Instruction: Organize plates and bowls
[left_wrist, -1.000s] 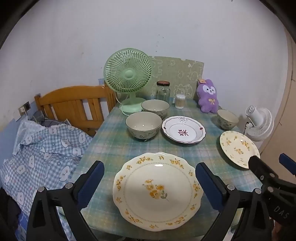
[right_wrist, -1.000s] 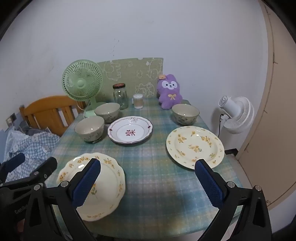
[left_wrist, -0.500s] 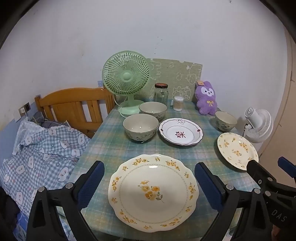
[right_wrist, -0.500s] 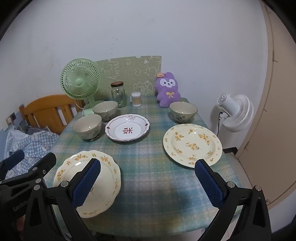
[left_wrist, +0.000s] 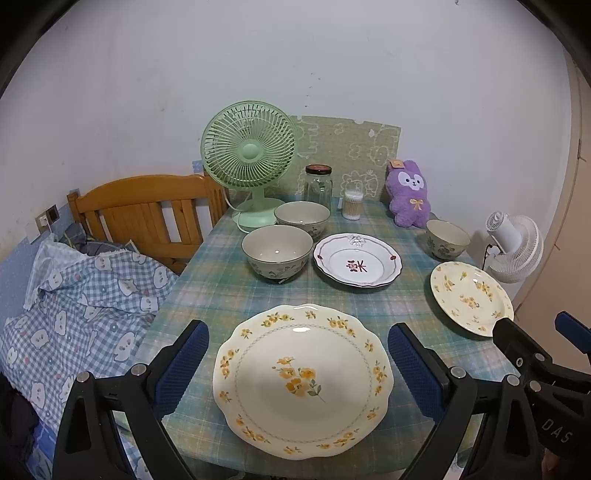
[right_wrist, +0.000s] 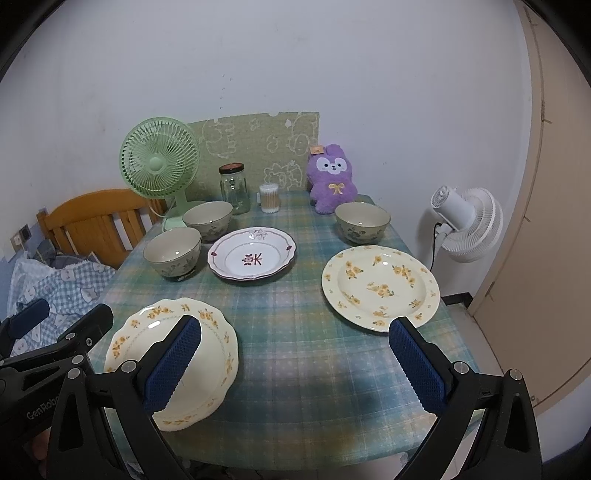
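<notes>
A scalloped yellow-flower plate (left_wrist: 301, 376) lies at the table's near left edge, between the open fingers of my left gripper (left_wrist: 299, 369); it also shows in the right wrist view (right_wrist: 218, 350). A round yellow-flower plate (right_wrist: 380, 286) lies at the right, also in the left wrist view (left_wrist: 471, 297). A white plate with a red mark (left_wrist: 356, 264) lies mid-table. Two bowls (left_wrist: 277, 251) (left_wrist: 302, 218) stand at the left and one bowl (right_wrist: 362, 222) at the right. My right gripper (right_wrist: 295, 363) is open and empty over the near edge.
A green fan (left_wrist: 249, 155), a glass jar (left_wrist: 318, 184), a cotton-swab tub (left_wrist: 352, 205) and a purple plush rabbit (left_wrist: 408, 194) stand along the back of the checked tablecloth (right_wrist: 295, 314). A wooden headboard (left_wrist: 144, 214) and bedding are left; a white fan (right_wrist: 465, 223) is right.
Both grippers have drawn back and slightly up from the table, so the dishes look a little farther away. Nothing on the table has moved. Both grippers stay open.
</notes>
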